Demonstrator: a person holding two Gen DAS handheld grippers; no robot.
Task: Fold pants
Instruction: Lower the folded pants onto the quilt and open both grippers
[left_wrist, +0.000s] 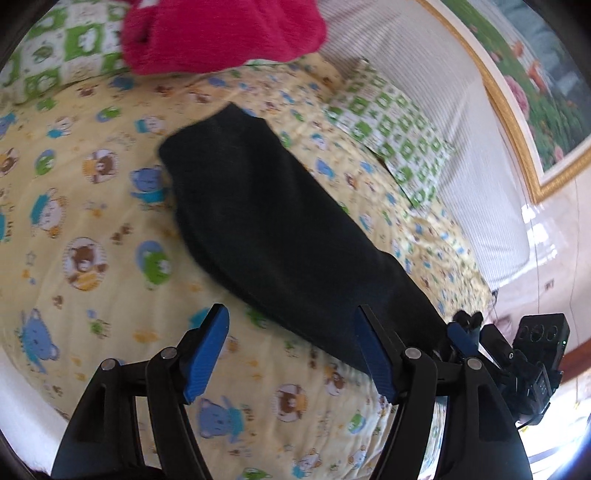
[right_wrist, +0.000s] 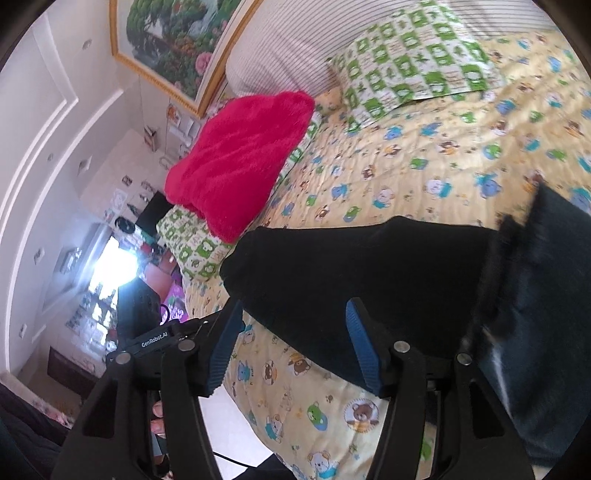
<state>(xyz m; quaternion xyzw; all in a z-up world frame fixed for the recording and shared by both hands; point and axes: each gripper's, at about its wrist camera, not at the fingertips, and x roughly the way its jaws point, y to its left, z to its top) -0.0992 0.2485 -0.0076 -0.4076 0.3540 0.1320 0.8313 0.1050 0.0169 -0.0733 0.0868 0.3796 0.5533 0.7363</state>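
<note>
Both tongs (left_wrist: 291, 350) (right_wrist: 291, 343) gape empty over black pants (left_wrist: 266, 221) — "GenRobot.AI" label (right_wrist: 154, 340).

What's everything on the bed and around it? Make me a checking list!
Surface: yellow bear-print bedsheet.
Job's things: black pants lying flat on the sheet, folded into a long strip.
Clutter: red fuzzy blanket; green checked pillow.
Grippers: left gripper open, empty; right gripper open, empty, above the pants' edge.
Cables: thin black cable by the floor.
Surroundings: striped headboard; gold-framed flower picture.
</note>
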